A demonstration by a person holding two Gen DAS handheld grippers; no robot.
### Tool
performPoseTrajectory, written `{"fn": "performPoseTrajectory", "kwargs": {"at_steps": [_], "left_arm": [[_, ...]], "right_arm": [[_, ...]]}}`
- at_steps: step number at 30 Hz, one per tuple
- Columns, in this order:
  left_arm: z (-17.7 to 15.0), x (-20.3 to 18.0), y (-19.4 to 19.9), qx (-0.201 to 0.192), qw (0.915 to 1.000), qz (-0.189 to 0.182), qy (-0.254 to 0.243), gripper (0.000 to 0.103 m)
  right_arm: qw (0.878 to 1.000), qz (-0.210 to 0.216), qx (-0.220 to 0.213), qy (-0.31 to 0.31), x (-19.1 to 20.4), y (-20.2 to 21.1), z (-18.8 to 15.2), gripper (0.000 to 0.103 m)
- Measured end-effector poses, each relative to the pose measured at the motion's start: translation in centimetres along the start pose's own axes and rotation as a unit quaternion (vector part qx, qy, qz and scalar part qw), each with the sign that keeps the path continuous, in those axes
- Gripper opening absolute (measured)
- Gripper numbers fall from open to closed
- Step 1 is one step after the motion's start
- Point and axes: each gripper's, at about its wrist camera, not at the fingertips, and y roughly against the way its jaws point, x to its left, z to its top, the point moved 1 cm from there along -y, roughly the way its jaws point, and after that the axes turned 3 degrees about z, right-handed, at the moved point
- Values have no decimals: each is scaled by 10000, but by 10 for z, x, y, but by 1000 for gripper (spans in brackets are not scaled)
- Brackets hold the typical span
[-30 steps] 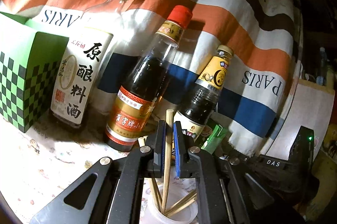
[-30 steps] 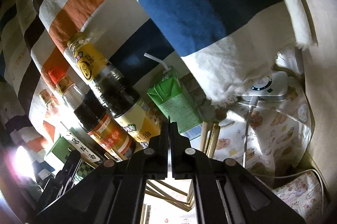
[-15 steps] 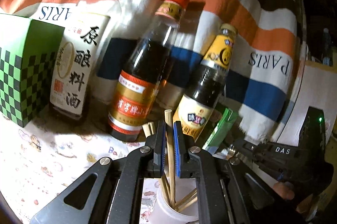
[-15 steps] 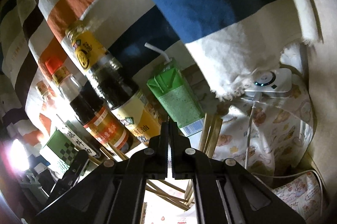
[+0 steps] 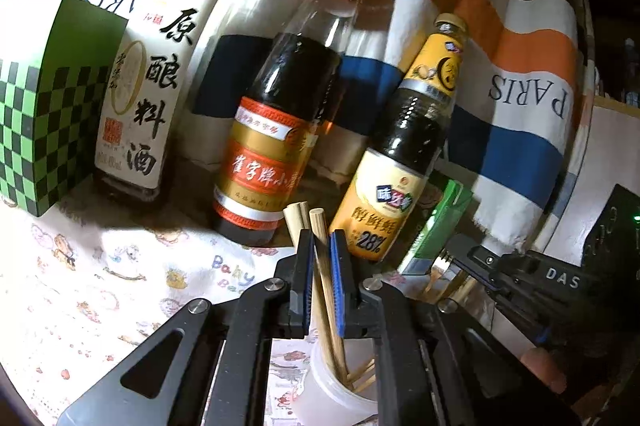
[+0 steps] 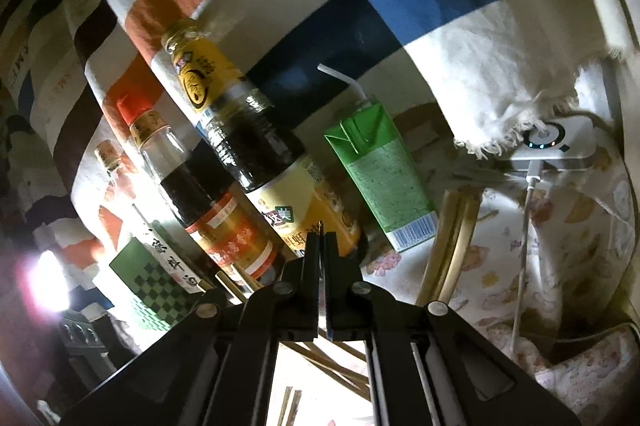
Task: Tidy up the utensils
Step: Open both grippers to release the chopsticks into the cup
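Note:
My left gripper (image 5: pixel 320 238) is shut on a wooden chopstick (image 5: pixel 325 266) whose lower end stands in a white cup (image 5: pixel 336 394) right below the fingers. Several more chopsticks stand in that cup, and two ends (image 5: pixel 295 216) show beside the held one. My right gripper (image 6: pixel 321 240) is shut, with a thin dark tip pinched between its fingers; what it is cannot be told. Below it several chopsticks (image 6: pixel 332 366) cross in the cup, and a few (image 6: pixel 452 246) stand at the right. The right gripper shows in the left wrist view (image 5: pixel 472 258).
Three sauce bottles (image 5: pixel 276 130) lean along a striped PARIS cloth (image 5: pixel 520 78). A green checkered box (image 5: pixel 44 106) stands left, a green drink carton (image 6: pixel 380 178) right of the bottles. A white device with a cable (image 6: pixel 556 142) lies far right on the printed tablecloth (image 5: pixel 100 286).
The left gripper has lowered with its chopstick, so the bottles rise in view and the stick sits deeper in the cup. The right gripper has tilted and shifted; its jaws stay shut.

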Motion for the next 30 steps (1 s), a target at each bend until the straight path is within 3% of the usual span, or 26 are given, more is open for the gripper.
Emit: {"fn": "performPoseTrajectory", "kwargs": {"at_steps": [20,28,30], "left_arm": [[-7,6,-8,187,9998,-59,62,9],[-1,4,0,76,9998,-167,117,26],[3,6,4,-8,9999,-80,134,38]], "right_arm": [[9924,-265,1001,662,9,-44,-34,2],[9832,-485,1456,985,15,-60,-48,2],[9811,-469,1584,1010,15,-63,-51,2]]}}
